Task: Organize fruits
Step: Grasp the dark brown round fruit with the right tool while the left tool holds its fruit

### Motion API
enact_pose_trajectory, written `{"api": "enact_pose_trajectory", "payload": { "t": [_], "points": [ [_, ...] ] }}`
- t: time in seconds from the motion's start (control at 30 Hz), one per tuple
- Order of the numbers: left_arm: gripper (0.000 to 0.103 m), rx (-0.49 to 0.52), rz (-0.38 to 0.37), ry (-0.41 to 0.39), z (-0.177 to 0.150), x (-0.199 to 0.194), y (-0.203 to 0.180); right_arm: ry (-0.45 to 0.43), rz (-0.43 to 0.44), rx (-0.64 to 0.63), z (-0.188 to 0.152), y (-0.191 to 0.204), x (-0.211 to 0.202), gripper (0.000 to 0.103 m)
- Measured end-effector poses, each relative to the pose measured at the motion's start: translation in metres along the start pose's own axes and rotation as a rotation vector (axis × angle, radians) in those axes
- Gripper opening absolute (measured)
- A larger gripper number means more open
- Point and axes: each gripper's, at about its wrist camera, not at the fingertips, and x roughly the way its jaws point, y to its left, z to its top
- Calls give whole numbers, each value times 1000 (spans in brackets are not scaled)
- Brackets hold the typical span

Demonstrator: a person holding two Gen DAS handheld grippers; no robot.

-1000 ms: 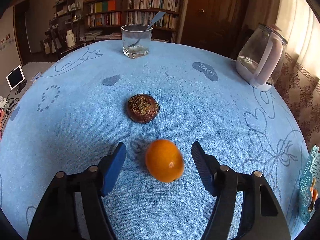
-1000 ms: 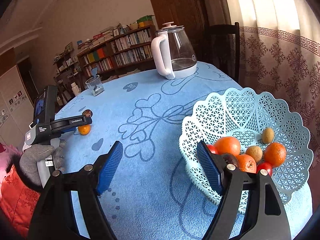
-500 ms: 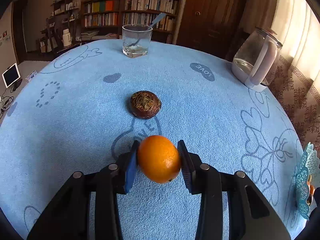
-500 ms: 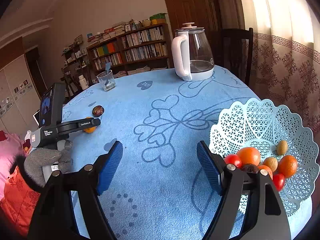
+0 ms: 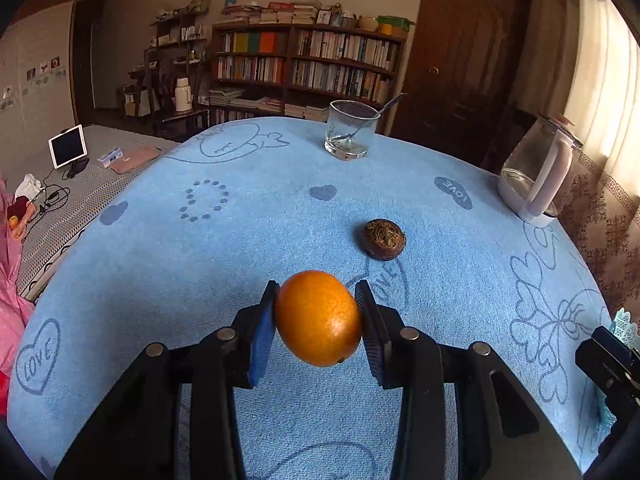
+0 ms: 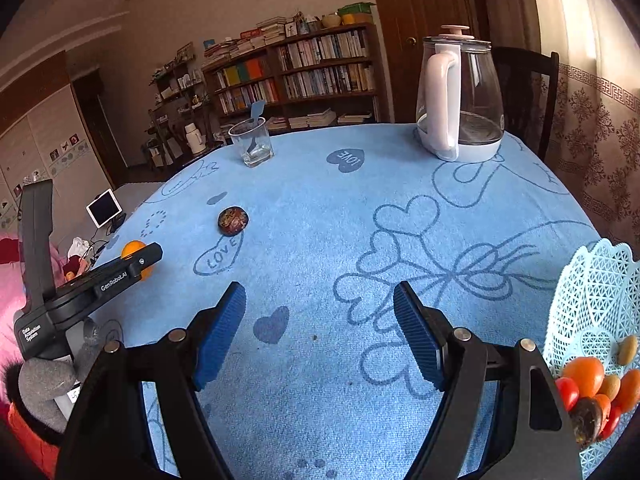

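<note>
Two hand-held grippers over a round table (image 5: 160, 280) covered in a blue terry cloth printed with hearts, "LOVE" marks and bows. At left, the left gripper (image 5: 318, 312) is clamped on an orange (image 5: 318, 318): both ribbed blue pads press the fruit's sides, and the fruit hangs clear of the cloth. Its skin is smooth, glossy and finely dimpled, its shape slightly oval. In the right wrist view the same gripper (image 6: 140, 258) shows at the left edge, gripped by a hand in a grey knitted glove (image 6: 44, 384), with the orange (image 6: 134, 250) partly hidden behind its black finger. At centre, a dark brown round fruit (image 5: 384, 239) with a rough, crusted top lies on the cloth beyond the orange, apart from it. Farther back stands a clear drinking glass (image 5: 352, 130) holding a spoon. The right gripper (image 6: 320, 332) is spread wide, with nothing between its pads, above bare cloth. At right, a glass kettle (image 6: 460, 96) with a white handle stands near the far edge. A pale blue plastic basket (image 6: 592, 300) with lattice walls and a scalloped rim holds oranges, small red fruits, brownish ones and a dark one; the gripper's right finger hides part of it.
</note>
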Motion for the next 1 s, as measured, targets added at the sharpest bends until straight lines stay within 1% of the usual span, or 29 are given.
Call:
{"api": "enact_pose_trajectory", "payload": {
  "t": [0.13, 0.27, 0.37, 0.47, 0.63, 0.8, 0.87, 0.93, 0.97, 1.0],
  "points": [
    [39, -23, 43, 4, -2, 1, 13, 42, 13, -44, 17, 24, 39, 78],
    [39, -70, 62, 27, -2, 8, 25, 95, 34, -87, 32, 48, 82, 78],
    [39, -72, 105, 24, -4, 11, 28, 131, 54, -115, 43, 65, 111, 78],
    [39, -92, 98, 46, -5, 16, 32, 156, 51, -143, 52, 78, 138, 78],
    [39, -129, 121, 70, -6, 22, 44, 175, 45, -158, 61, 89, 164, 78],
    [39, -129, 120, 80, -7, 23, 43, 178, 56, -185, 64, 101, 178, 78],
    [39, -125, 120, 82, -8, 23, 42, 185, 50, -199, 64, 105, 184, 75],
    [39, -125, 121, 84, -8, 24, 42, 199, 45, -212, 63, 109, 190, 66],
    [39, -127, 122, 85, -8, 24, 42, 206, 39, -220, 61, 111, 193, 64],
    [39, -128, 122, 86, -8, 24, 42, 205, 23, -230, 60, 112, 195, 61]
  ]
}}
